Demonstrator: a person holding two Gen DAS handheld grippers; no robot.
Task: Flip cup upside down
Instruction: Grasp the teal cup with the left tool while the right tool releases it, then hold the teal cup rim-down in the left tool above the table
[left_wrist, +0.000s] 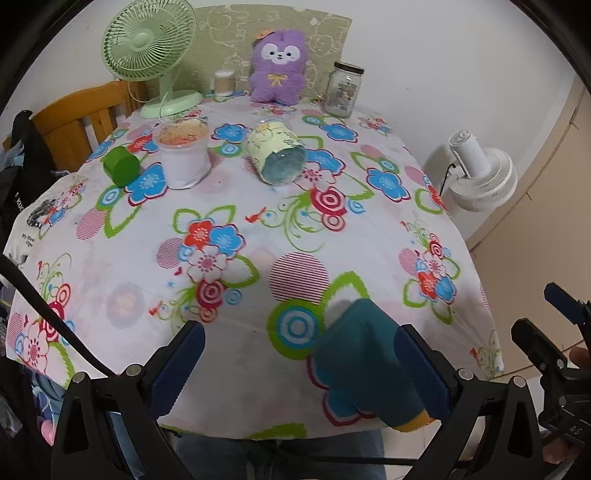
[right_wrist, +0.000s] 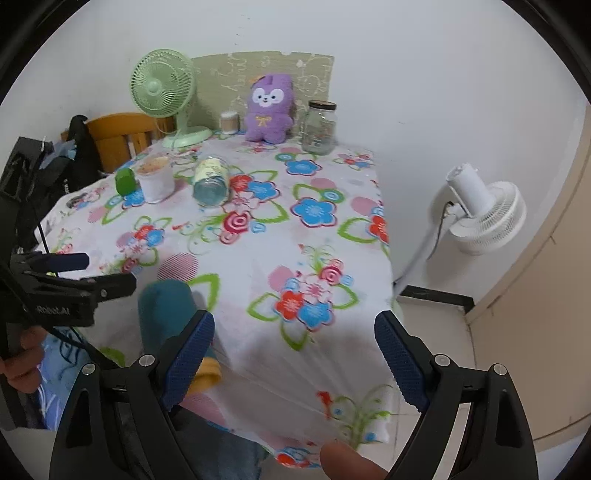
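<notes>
A teal cup (left_wrist: 364, 360) with a yellow rim lies on its side at the table's near edge; it also shows in the right wrist view (right_wrist: 168, 314). My left gripper (left_wrist: 301, 363) is open, and the cup lies between its fingers, against the right one. My right gripper (right_wrist: 295, 360) is open and empty, just right of the cup, over the table's near right corner. The left gripper shows in the right wrist view (right_wrist: 74, 273), and the right gripper in the left wrist view (left_wrist: 554, 321).
On the floral tablecloth (left_wrist: 236, 206) farther back: a glass jar on its side (left_wrist: 277, 153), a white tub (left_wrist: 183, 155), a green lid (left_wrist: 121, 165), a green fan (left_wrist: 151, 55), a purple plush (left_wrist: 277, 68), an upright jar (left_wrist: 341, 90). A white fan (right_wrist: 480, 214) stands on the floor at right.
</notes>
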